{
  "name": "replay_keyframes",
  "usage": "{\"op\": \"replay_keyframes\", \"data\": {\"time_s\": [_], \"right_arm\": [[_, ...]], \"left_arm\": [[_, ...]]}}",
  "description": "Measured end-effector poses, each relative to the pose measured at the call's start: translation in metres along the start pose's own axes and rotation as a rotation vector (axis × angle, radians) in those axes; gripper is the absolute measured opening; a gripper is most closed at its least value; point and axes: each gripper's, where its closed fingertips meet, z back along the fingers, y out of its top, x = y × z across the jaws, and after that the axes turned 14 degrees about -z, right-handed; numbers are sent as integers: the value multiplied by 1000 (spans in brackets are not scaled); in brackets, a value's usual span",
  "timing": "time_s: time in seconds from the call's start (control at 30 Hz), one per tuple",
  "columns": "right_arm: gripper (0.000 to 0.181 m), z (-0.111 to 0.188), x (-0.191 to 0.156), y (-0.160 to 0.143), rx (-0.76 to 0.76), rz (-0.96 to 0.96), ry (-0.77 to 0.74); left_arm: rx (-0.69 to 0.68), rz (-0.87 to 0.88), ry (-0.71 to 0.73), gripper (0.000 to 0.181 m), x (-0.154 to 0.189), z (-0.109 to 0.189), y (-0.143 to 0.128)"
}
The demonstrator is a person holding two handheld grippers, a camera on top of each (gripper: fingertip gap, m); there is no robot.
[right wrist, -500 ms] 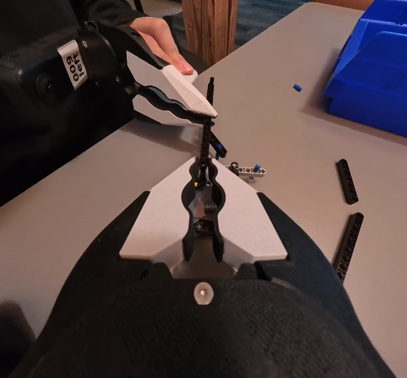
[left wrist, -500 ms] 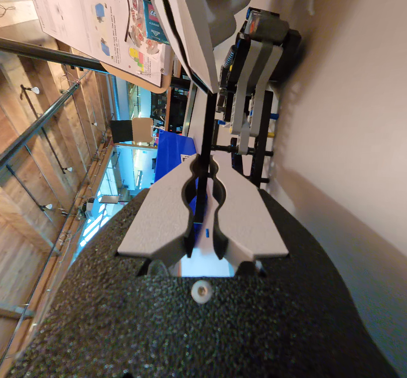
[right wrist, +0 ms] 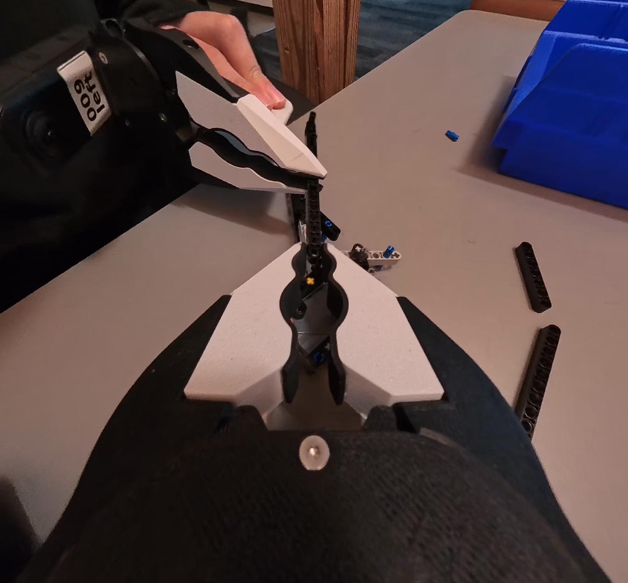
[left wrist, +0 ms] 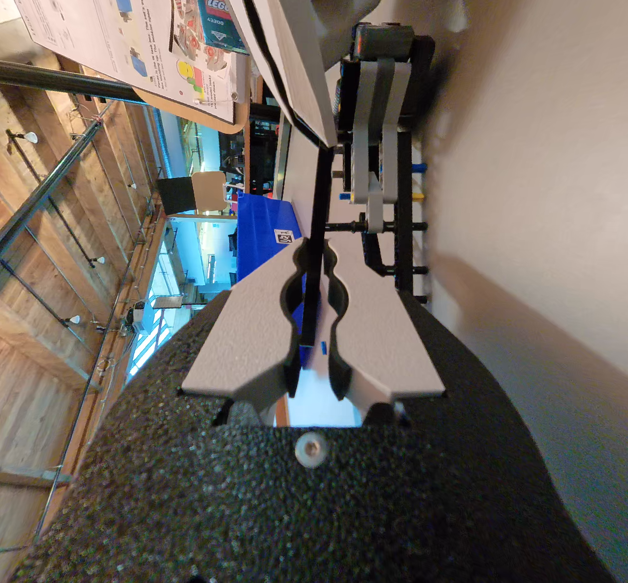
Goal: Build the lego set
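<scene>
Left wrist view: left gripper jaws pinching long black holed plastic beam, half-built grey-and-black model at 1 o'clock; right wrist view: right gripper jaws clamped on that model, loose black beams on grey counter at 3 o'clock, much seemingly unbuilt.

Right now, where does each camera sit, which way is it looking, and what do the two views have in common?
Left wrist view: on the left gripper, rolled sideways so the table fills the right edge, facing the lego assembly; own fingers show.
Right wrist view: on the right gripper, above the table, facing the person's hand; own fingers show.
Shared: the upright black beam, which both grippers clamp, and each other's gripper.
</scene>
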Motion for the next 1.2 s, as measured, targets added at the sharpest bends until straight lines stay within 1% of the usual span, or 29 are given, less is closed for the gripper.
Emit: {"op": "replay_keyframes", "data": {"time_s": [0.27,0.53,0.63,0.73,0.8,0.87,0.93,0.97,1.07,1.2], "right_arm": [[6,1,5,-2,16,-19,-6],[7,4,7,-1,9,-18,-39],[6,13,9,0,2,-17,-74],[5,28,12,8,55,-3,-118],[7,32,10,12,80,-9,-111],[12,27,9,10,56,-11,-108],[18,19,9,1,-8,-16,-104],[19,16,9,-2,-31,-16,-106],[10,10,6,-3,-38,-9,-89],[6,8,3,-7,-73,5,-71]], "left_arm": [[-56,-57,-33,5,0,2,1],[-76,-119,-48,5,2,2,2],[-88,-125,-60,5,2,1,2],[-94,-149,-60,5,2,1,3],[-96,-151,-62,5,2,2,3],[-96,-160,-65,5,3,1,2],[-95,-166,-66,5,3,2,3],[-93,-166,-65,5,3,2,3],[-77,-163,-54,5,3,2,3],[-67,-184,-37,5,4,2,3]]}}
